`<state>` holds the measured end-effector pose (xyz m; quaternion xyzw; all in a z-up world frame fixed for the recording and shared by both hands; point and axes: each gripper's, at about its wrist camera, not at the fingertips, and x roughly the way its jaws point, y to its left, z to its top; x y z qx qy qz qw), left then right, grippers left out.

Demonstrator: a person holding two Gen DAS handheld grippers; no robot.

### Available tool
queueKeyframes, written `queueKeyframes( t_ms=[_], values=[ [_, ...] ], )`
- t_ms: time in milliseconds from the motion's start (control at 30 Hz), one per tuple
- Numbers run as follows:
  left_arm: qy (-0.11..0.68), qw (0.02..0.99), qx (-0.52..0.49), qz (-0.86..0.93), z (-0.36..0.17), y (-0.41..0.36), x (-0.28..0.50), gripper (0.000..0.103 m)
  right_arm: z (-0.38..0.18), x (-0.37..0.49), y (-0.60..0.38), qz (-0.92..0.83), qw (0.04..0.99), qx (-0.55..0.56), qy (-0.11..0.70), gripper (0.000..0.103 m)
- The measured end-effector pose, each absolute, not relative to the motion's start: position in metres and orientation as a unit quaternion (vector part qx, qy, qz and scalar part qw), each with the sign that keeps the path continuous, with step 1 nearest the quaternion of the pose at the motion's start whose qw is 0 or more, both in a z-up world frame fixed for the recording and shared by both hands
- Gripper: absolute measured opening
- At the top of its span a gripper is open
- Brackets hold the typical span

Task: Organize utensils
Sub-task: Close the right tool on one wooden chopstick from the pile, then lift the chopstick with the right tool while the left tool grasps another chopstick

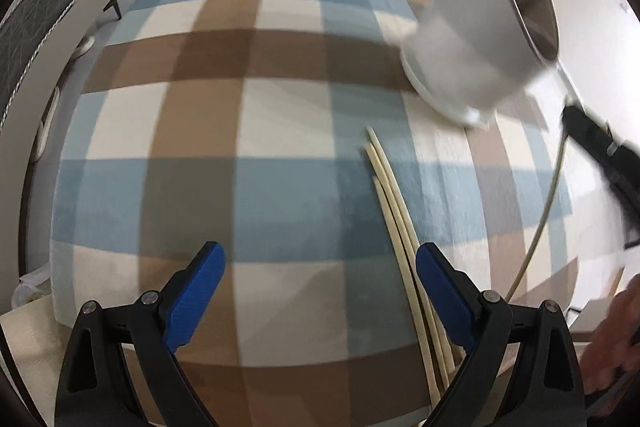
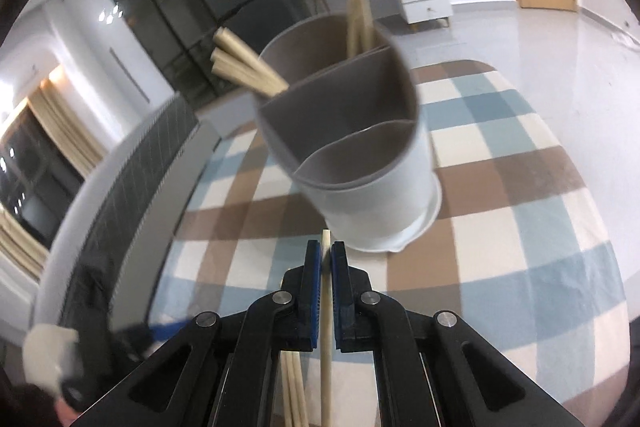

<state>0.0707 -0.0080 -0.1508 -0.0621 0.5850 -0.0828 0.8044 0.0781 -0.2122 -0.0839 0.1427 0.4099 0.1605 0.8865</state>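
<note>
One hand-held gripper (image 2: pixel 326 259) pinching chopstick (image 2: pixel 326 327), other (image 1: pixel 320 291) wide

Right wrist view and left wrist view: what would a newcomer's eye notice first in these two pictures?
In the right wrist view, the grey divided utensil holder fills the centre, standing on the checked tablecloth with chopsticks leaning out of its compartments. Just below it, the right tool is shut on a single chopstick. In the left wrist view, the left tool is open, with loose chopsticks lying on the cloth beside its right finger.
</note>
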Motion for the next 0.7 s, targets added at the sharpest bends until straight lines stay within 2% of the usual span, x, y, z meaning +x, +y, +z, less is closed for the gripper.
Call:
queueKeyframes(
  t_ms=[233,700],
  values=[
    [0.599,0.797,0.015,-0.080,-0.163,-0.039,0.059,0.093,-0.066,0.065,-0.238,0.148,0.894,0.173,0.385,0.004],
    [0.622,0.783,0.002,-0.021,-0.171,-0.017,0.066,0.093,-0.052,0.044,-0.262,0.128,0.907,0.175,0.361,0.004]
  ],
)
